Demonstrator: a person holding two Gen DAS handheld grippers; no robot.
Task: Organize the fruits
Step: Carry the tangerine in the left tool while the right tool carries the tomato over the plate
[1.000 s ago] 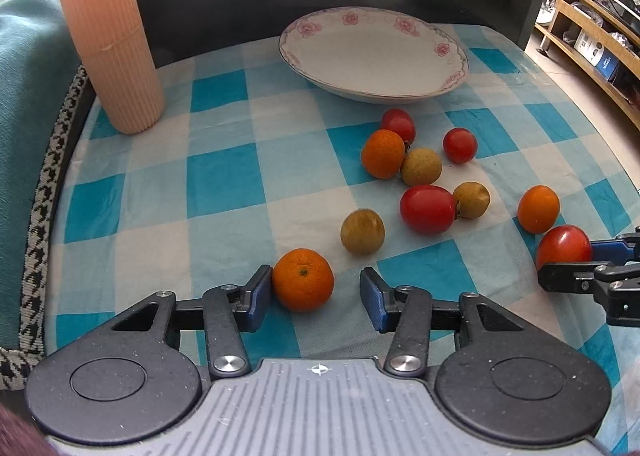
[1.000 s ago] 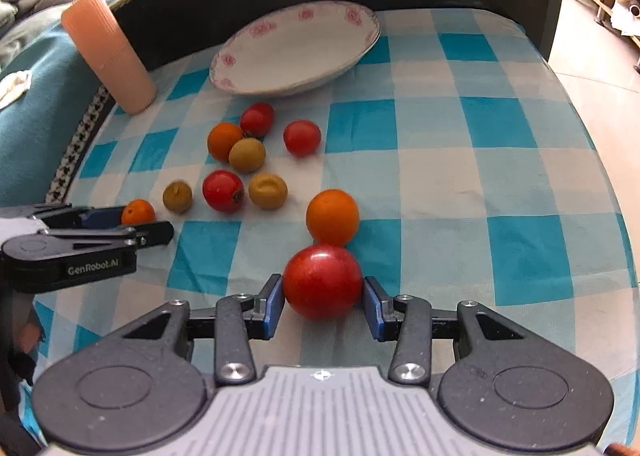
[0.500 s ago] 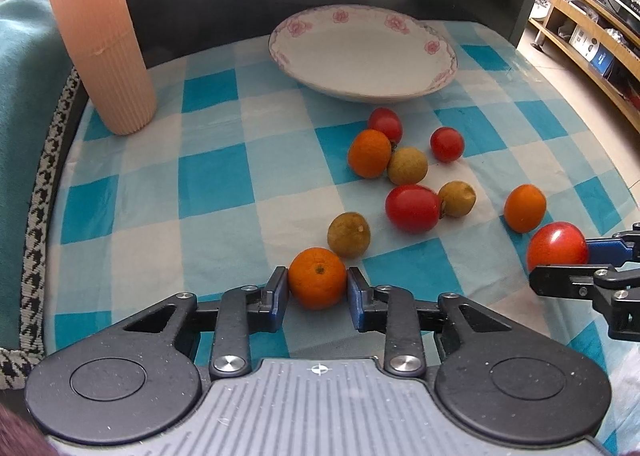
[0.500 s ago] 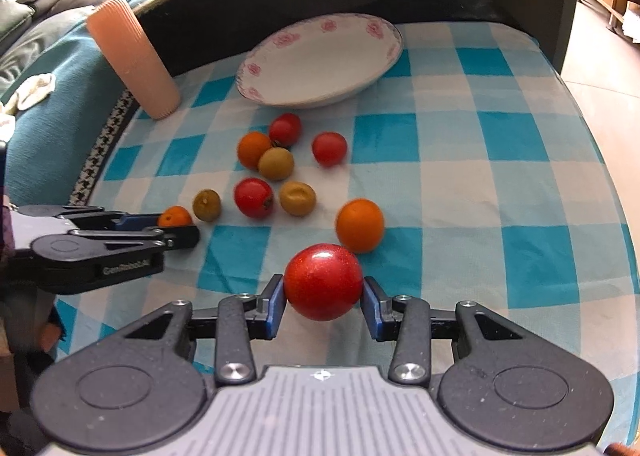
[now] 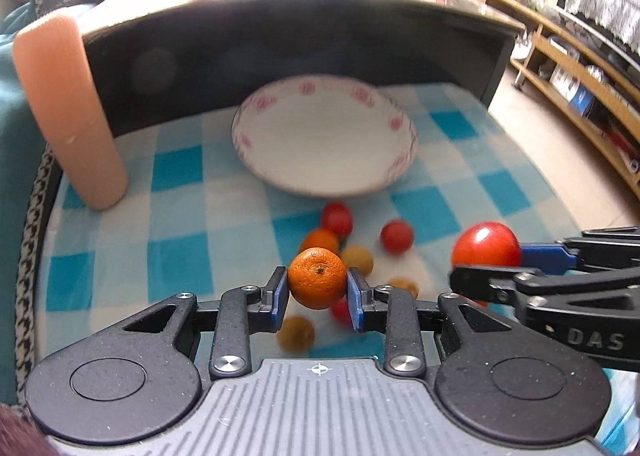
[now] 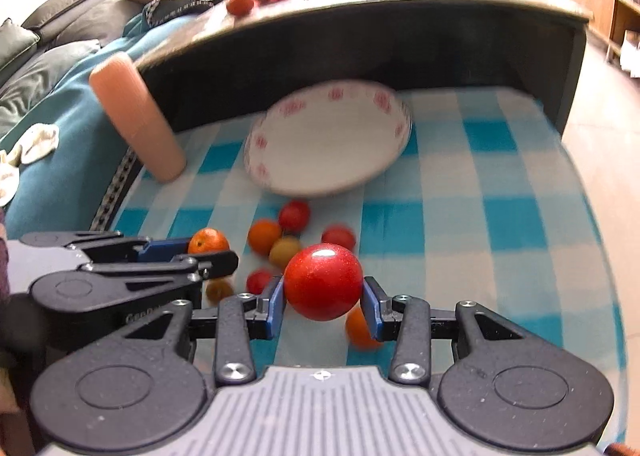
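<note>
My left gripper (image 5: 318, 290) is shut on a small orange (image 5: 317, 283) and holds it above the checked cloth. My right gripper (image 6: 323, 302) is shut on a red tomato (image 6: 322, 282), also lifted; the tomato also shows in the left wrist view (image 5: 486, 244). The orange also shows in the right wrist view (image 6: 208, 242). An empty white plate with pink flowers (image 5: 404, 160) (image 6: 256, 152) sits at the back. Several small tomatoes, oranges and brownish fruits (image 5: 396, 236) (image 6: 294, 216) lie on the cloth between the plate and the grippers.
A tall pink ribbed cup (image 5: 68, 112) (image 6: 136, 120) stands at the back left. A dark raised ledge (image 5: 280, 36) runs behind the plate, with more fruit on top. The cloth's right edge (image 6: 600, 216) drops to the floor.
My left gripper closed on the orange and lifted it. My right gripper lifted the tomato. Both have moved up and toward the plate.
</note>
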